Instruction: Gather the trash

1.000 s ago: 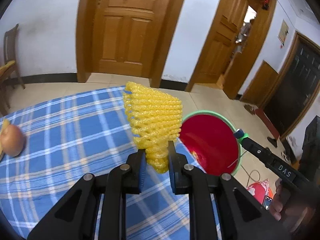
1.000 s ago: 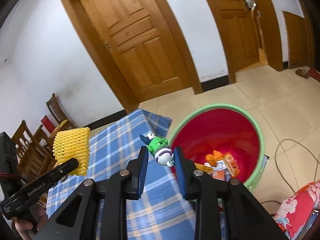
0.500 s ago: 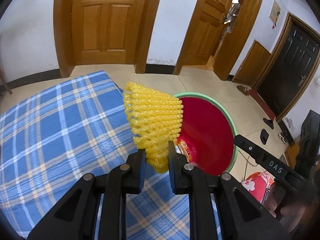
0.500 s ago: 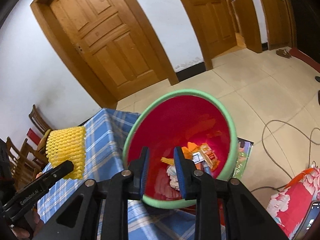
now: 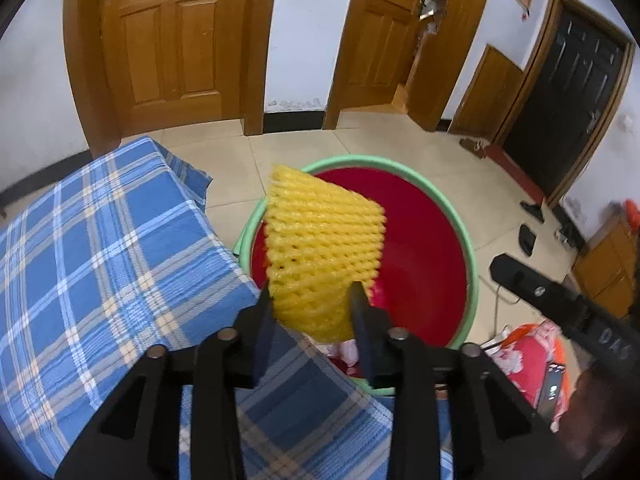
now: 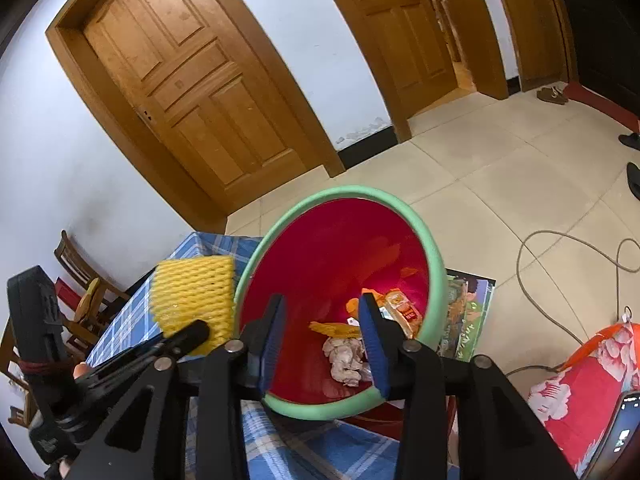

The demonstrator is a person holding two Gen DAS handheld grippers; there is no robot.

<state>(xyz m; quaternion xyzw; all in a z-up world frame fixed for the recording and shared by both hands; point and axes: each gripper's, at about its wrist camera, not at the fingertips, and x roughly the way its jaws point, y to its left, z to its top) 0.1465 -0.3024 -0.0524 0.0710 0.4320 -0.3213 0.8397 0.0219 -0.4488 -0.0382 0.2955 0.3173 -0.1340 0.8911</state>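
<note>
Yellow foam netting (image 5: 322,256) sits between the fingers of the left tool (image 5: 312,308) as its jaws spread apart, the mesh poised over the near rim of a red bin (image 5: 424,248) with a green lip. The fingers appear to have drawn clear of the netting's sides, though it has not dropped. From the right wrist view, the netting (image 6: 194,298) hangs just beside the bin's left edge. The right tool (image 6: 322,344) is also opening above the bin (image 6: 332,248), with nothing between its blue-padded fingers (image 6: 374,340). Crumpled paper (image 6: 346,358) and orange wrappers (image 6: 400,306) lie at the bin's bottom. A blue checked cloth (image 5: 104,248) covers the desk, which touches the bin's side.
</note>
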